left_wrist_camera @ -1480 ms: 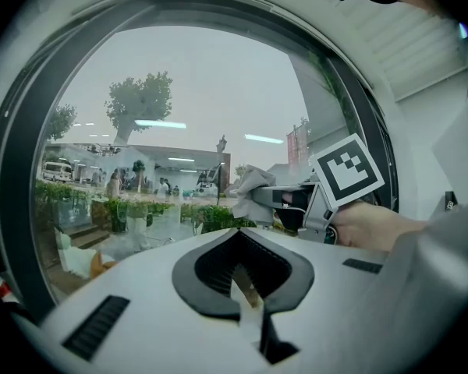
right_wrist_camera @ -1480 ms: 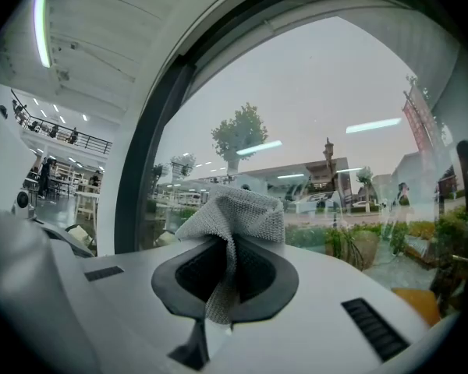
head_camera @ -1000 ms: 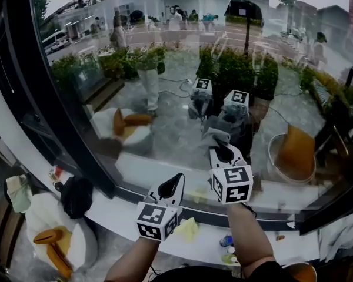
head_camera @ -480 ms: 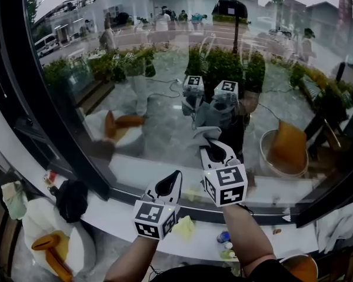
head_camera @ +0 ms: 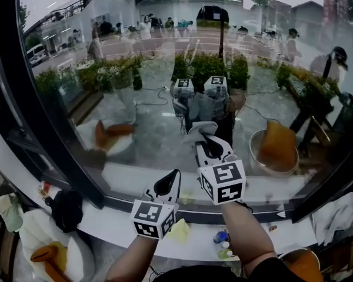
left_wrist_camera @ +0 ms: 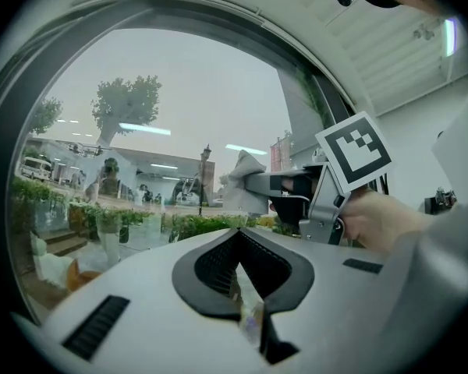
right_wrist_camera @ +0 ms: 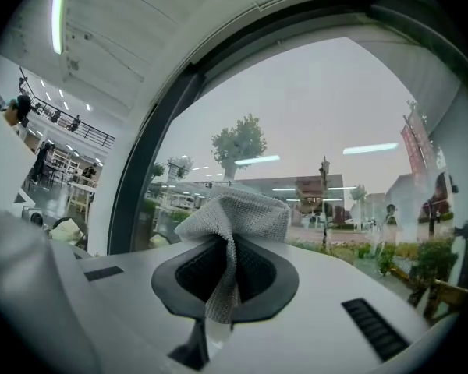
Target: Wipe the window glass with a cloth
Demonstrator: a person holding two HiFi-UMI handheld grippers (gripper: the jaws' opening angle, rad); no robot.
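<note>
1. Left gripper [head_camera: 175, 176], lower centre of the head view, just above the white sill [head_camera: 106, 215]. Its own view shows the tongs [left_wrist_camera: 246, 287] closed together with nothing between them. It sits low and short of the glass, probably parked so it does not get in the way of the wiping hand.

2. Yellow rag [head_camera: 179, 230], lying loose on the sill below the left gripper and beside some small bottles [head_camera: 223, 245]. It is not in use and looks like spare supplies.

3. Right gripper [head_camera: 210, 144], centre of the head view, higher and further forward than the left. Its own view shows the tongs [right_wrist_camera: 222, 287] clamped on a fold of the cloth.

4. Grey mesh cloth [right_wrist_camera: 234, 213], the task's tool. It is pinched at its lower fold, and the rest bunches out past the jaw tips. Held this way, fabric rather than hard plastic should meet the pane. In the head view the cloth [head_camera: 200, 129] sits just above centre and meets its own reflection. It is therefore judged to be at the surface, though contact cannot be confirmed.

5. Window glass [head_camera: 153, 116], a large pane filling the upper frame, bordered by a dark frame [head_camera: 47, 122] at left. It carries reflections of both grippers, and plants and seating show beyond it. The wipe is judged to be under way in the lower middle, and most of the pane lies beyond the cloth's present spot.
</note>
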